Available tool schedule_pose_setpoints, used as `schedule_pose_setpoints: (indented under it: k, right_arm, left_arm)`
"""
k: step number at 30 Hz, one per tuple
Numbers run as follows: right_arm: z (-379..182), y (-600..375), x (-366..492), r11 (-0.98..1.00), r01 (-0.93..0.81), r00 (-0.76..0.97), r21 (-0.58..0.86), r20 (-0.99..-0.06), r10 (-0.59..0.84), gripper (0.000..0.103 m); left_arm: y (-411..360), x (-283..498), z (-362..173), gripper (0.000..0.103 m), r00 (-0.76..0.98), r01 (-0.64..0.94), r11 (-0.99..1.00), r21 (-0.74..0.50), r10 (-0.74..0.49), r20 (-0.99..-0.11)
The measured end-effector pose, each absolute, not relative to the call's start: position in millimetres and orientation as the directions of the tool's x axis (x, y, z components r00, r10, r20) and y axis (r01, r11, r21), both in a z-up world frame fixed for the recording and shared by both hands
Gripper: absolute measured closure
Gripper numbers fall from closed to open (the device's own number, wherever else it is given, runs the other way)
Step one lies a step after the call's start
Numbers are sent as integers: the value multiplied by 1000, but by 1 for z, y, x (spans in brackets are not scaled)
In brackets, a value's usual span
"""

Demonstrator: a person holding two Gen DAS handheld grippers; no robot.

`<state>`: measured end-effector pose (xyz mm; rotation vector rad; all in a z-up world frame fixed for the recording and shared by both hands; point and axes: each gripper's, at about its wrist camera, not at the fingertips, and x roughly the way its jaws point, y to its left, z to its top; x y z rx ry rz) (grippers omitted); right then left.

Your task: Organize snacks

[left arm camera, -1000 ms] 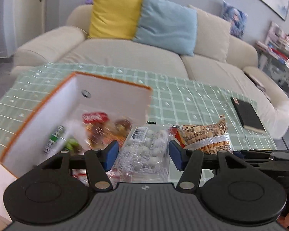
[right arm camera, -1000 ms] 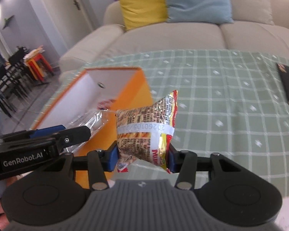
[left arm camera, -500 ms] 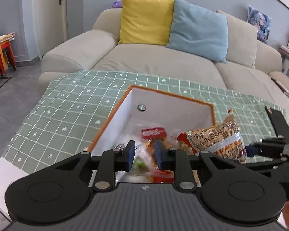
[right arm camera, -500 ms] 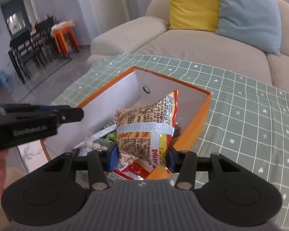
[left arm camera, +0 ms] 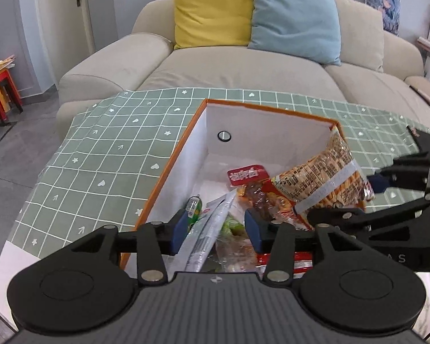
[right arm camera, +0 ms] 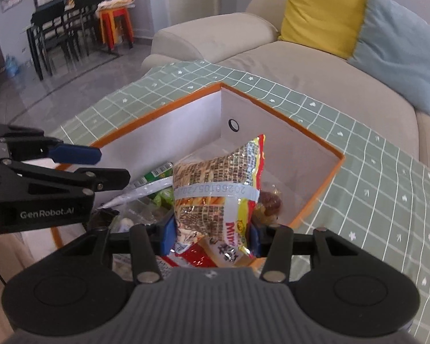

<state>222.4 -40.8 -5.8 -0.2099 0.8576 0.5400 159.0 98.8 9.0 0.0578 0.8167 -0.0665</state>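
Observation:
An orange box (left arm camera: pixel 272 111) with white inner walls (right arm camera: pixel 286 114) stands on the green checked tablecloth and holds several snack packets. My right gripper (right arm camera: pixel 210 235) is shut on a yellow-and-red snack bag (right arm camera: pixel 218 177), which hangs over the box's right half (left arm camera: pixel 321 180). My left gripper (left arm camera: pixel 216 232) hovers over the near left part of the box, its jaws opening. A clear packet (left arm camera: pixel 206 235) lies below and between them, with neither pad pressing on it. In the right wrist view the left gripper (right arm camera: pixel 111 164) reaches in from the left. A red-labelled packet (left arm camera: pixel 246 173) lies deeper in the box.
A beige sofa (left arm camera: pixel 243 66) with a yellow cushion (left arm camera: pixel 212 8) and a blue cushion (left arm camera: pixel 295 17) stands behind the table. The tablecloth (left arm camera: pixel 100 166) stretches left and right of the box. Dark dining chairs (right arm camera: pixel 57 25) and a red stool (right arm camera: pixel 116 23) stand far off.
Both grippers moved over the box. The left gripper closed on the clear packet, carried it in and has spread its jaws again. The right gripper kept its grip on the bag.

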Motion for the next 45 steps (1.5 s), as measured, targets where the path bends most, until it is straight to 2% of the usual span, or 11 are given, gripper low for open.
schedule_pose_setpoints:
  k: [7, 22, 26, 32, 34, 36, 45]
  right_arm:
    - [-17, -26, 246, 847, -531, 545, -22, -774, 322, 56]
    - [-40, -7, 256, 846, -527, 539, -84, -803, 256, 52]
    - [-41, -11, 253, 853, -516, 536, -73, -805, 255, 47]
    - [-28, -19, 247, 864, -498, 564, -71, -784, 260, 31]
    - [-22, -22, 242, 865, -495, 579, -80, -773, 260, 29]
    - [-15, -27, 236, 866, -490, 601, -95, -757, 257, 22]
    - [15, -73, 194, 931, -361, 672, -53, -707, 221, 17]
  left_arm:
    - [105, 169, 0, 43, 675, 68, 996, 50, -8, -738]
    - [101, 173, -10, 40, 656, 73, 994, 78, 11, -754]
    - [98, 173, -12, 40, 651, 68, 994, 81, 17, -759]
    - [95, 169, -7, 36, 663, 72, 993, 88, 18, -749]
    - [94, 168, -3, 36, 671, 69, 994, 87, 18, -741]
    - [94, 164, 2, 36, 680, 64, 995, 72, 9, -733]
    - [75, 130, 33, 35, 767, 38, 998, 51, 3, -642]
